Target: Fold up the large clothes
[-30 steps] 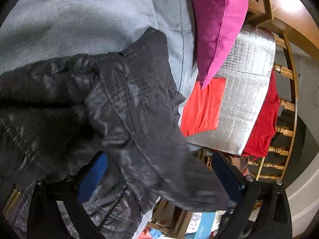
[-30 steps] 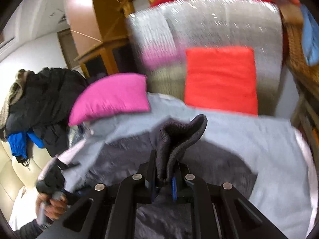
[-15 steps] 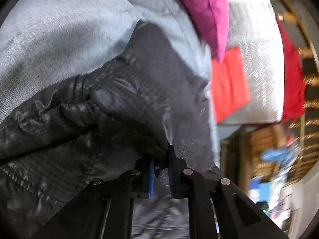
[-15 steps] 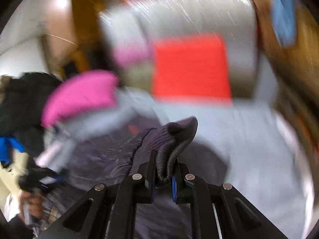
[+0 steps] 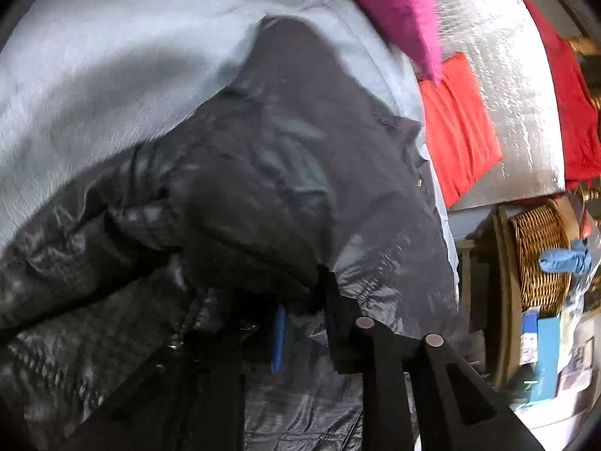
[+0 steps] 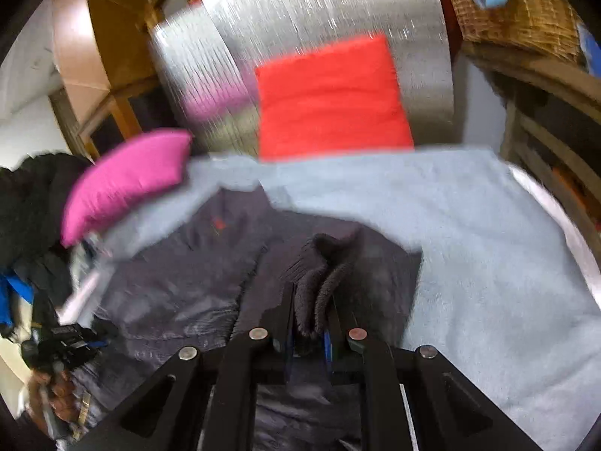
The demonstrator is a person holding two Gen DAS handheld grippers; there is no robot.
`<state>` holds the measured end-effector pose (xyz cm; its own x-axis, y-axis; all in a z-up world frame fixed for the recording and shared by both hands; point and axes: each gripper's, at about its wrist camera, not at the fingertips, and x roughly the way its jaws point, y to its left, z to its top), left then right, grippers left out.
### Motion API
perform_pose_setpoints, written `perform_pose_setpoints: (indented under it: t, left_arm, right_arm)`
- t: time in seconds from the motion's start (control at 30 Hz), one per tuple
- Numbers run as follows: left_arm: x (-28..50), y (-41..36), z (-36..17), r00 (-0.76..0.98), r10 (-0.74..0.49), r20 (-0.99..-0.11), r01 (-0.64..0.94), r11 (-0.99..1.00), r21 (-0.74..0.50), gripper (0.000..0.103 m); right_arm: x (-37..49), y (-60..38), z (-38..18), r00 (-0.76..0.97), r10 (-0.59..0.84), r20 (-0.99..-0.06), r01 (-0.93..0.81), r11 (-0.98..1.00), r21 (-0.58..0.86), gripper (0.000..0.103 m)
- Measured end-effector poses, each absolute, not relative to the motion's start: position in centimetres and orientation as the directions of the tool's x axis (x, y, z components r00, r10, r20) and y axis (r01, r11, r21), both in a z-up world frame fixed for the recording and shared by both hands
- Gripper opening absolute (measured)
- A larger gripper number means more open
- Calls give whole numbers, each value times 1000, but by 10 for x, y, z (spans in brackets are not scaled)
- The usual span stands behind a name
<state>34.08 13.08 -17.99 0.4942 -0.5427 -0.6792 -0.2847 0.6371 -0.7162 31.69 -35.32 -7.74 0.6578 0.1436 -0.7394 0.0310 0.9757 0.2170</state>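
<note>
A dark padded jacket [image 5: 281, 158] lies spread on a pale blue blanket [image 5: 94, 75]. My left gripper [image 5: 302, 312] pinches a bunched fold of its shiny fabric; its jaws are opening slightly, and the cloth still fills the gap. In the right wrist view the jacket [image 6: 180, 285] lies flat. My right gripper [image 6: 310, 323] is shut on its ribbed knit cuff [image 6: 326, 259], held low over the jacket body. The left gripper [image 6: 64, 342] and the hand [image 6: 56, 391] holding it show at the lower left of that view.
A magenta pillow [image 6: 124, 180] and a red cushion [image 6: 330, 97] rest against a silver quilted panel [image 6: 319, 7] at the blanket's far edge. A wicker basket [image 5: 541, 251] stands on wooden shelves to the right. Dark clothes [image 6: 30, 203] are piled at the left.
My left gripper went from wide open to clamped on a jacket fold and rolled. My right gripper sank with the cuff, from above the blanket down onto the jacket.
</note>
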Motion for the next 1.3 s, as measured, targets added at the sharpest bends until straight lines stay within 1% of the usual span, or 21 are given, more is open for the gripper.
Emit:
perform_pose_setpoints:
  t: [0.03, 0.07, 0.13, 0.17, 0.2, 0.23, 0.33, 0.4, 0.43, 0.47, 0.53, 0.57, 0.6, 0.63, 0.8, 0.9, 1.0, 1.07, 1.13, 1.23, 1.3]
  left_arm:
    - [340, 132, -177, 493, -540, -682, -277, 645, -712, 22]
    - [339, 133, -174, 493, -534, -688, -270, 657, -704, 23]
    - [338, 134, -167, 491, -506, -709, -260, 692, -674, 29]
    - [337, 134, -165, 486, -492, -722, -270, 702, -660, 35]
    - [333, 138, -162, 487, -481, -729, -282, 704, -652, 47]
    - [330, 140, -160, 490, -474, -732, -289, 704, -649, 55]
    - [312, 143, -149, 478, -462, -747, -273, 731, -626, 66]
    - [296, 145, -137, 466, -453, -760, -238, 764, -600, 67]
    - [294, 142, -131, 466, -443, -766, -220, 781, -585, 67]
    - [285, 144, -119, 480, -414, -773, -190, 812, -552, 67]
    - [273, 153, -97, 548, -338, -765, -162, 854, -494, 68]
    - [272, 156, -86, 581, -301, -756, -161, 868, -470, 70]
    - [277, 157, -80, 605, -272, -748, -164, 877, -451, 75]
    - [281, 160, -74, 630, -241, -739, -171, 885, -434, 76]
    - [323, 146, -77, 644, -208, -736, -157, 906, -394, 76]
    - [343, 124, -95, 624, -133, -770, -122, 957, -264, 76]
    - [363, 110, -135, 523, -3, -852, -139, 986, -89, 76]
    - [365, 104, -145, 539, 67, -840, -114, 994, 7, 81]
    - [363, 107, -144, 541, 61, -839, -94, 996, 12, 83]
    - [361, 119, -134, 536, 58, -842, -114, 993, -4, 82]
    - [354, 125, -118, 587, 64, -807, -139, 990, -23, 82]
  right_arm:
    - [320, -359, -101, 596, 156, -788, 67, 968, 243, 12]
    - [320, -364, -119, 564, 193, -803, 90, 952, 292, 12]
    - [315, -367, -119, 583, 215, -783, 102, 937, 333, 13]
    - [315, -365, -115, 585, 213, -783, 101, 938, 331, 14]
    - [317, -362, -113, 581, 209, -787, 94, 943, 320, 14]
    - [317, -361, -113, 579, 202, -790, 90, 947, 308, 14]
    - [319, -364, -115, 569, 210, -795, 90, 945, 314, 17]
    - [322, -373, -117, 573, 230, -787, 105, 931, 349, 23]
    - [320, -377, -118, 571, 244, -784, 117, 921, 372, 33]
    - [317, -380, -117, 568, 277, -775, 116, 906, 408, 51]
    - [307, -384, -111, 586, 328, -741, 93, 881, 464, 77]
    - [298, -385, -104, 601, 296, -743, 97, 895, 435, 80]
    - [291, -386, -97, 616, 267, -741, 98, 908, 408, 80]
    - [285, -388, -90, 631, 253, -733, 98, 911, 400, 80]
    - [271, -381, -46, 725, 257, -639, 54, 904, 425, 80]
    - [278, -355, -31, 731, 306, -610, -55, 917, 395, 80]
    - [299, -328, -49, 682, 301, -666, -96, 940, 327, 80]
    - [320, -313, -83, 598, 240, -765, -79, 967, 242, 81]
    - [331, -308, -120, 516, 139, -845, -65, 990, 124, 81]
    - [325, -300, -113, 558, 88, -825, -89, 995, 46, 82]
    - [319, -299, -96, 595, 92, -798, -90, 995, 48, 82]
